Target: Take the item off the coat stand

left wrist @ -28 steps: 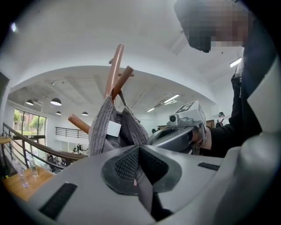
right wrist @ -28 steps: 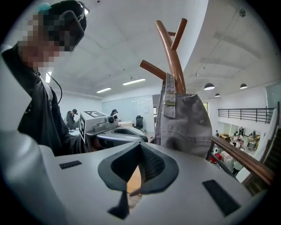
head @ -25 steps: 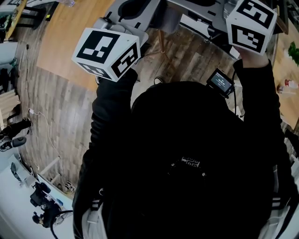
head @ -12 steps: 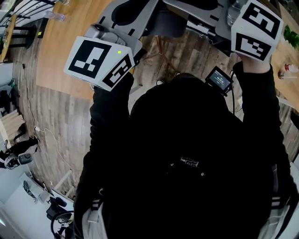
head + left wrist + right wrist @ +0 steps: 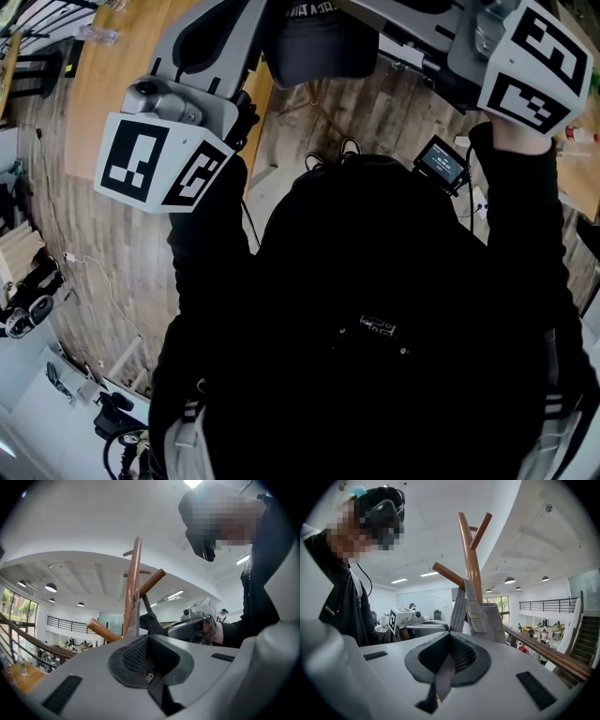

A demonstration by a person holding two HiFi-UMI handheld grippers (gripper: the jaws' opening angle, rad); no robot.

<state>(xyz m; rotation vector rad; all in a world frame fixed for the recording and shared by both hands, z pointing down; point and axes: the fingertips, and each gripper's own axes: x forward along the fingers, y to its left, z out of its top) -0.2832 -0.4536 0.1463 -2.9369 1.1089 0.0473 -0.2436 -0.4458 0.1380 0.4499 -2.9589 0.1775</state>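
Observation:
A grey cloth bag (image 5: 490, 618) hangs by its straps against the copper-brown coat stand (image 5: 468, 559), just below its pegs. My right gripper (image 5: 450, 639) is shut on a grey strap (image 5: 440, 677) of the bag, which trails out between the jaws. My left gripper (image 5: 149, 639) is shut on a dark strap (image 5: 157, 686), close to the coat stand (image 5: 132, 588). In the head view the bag (image 5: 314, 47) shows dark at the top centre, between the left gripper (image 5: 230, 33) and the right gripper (image 5: 412, 14), both held high in front of the person.
The person's black jacket (image 5: 375, 319) fills most of the head view. Below lie a wood-plank floor (image 5: 112, 244) and a pale wooden tabletop (image 5: 112, 84). A small screen (image 5: 442, 164) hangs by the right arm. A brown handrail (image 5: 553, 656) runs to the right of the stand.
In the head view the left gripper's marker cube has dropped down and to the left. The dark bag has come into sight at the top between the two grippers. Both grippers stay shut.

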